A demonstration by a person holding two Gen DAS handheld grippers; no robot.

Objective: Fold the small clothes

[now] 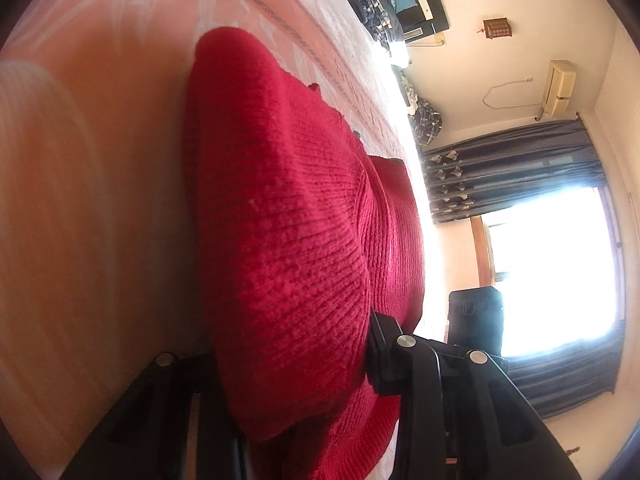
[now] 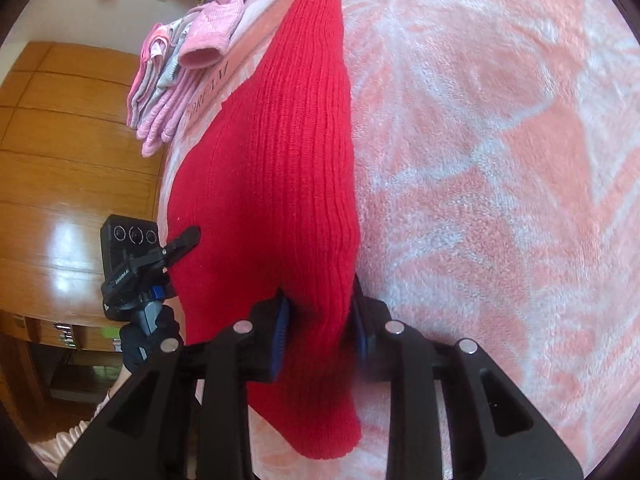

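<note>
Both tools grip the red sweater (image 2: 272, 168) | step: mid-fold over the bed (image 2: 500, 200) | next: you lay it flat.

left tool (image 1: 296, 372); right tool (image 2: 320, 332)

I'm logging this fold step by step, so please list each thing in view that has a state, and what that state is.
Red knit sweater: partly lifted off the blanket, gripped by both grippers.
Right gripper: shut on the sweater's edge.
Left gripper: shut on a thick bunch of sweater.
Pink clothes: stacked at the bed's far edge.
Pink blanket: spread flat under the sweater.
Curtain: drawn aside, window bright.
</note>
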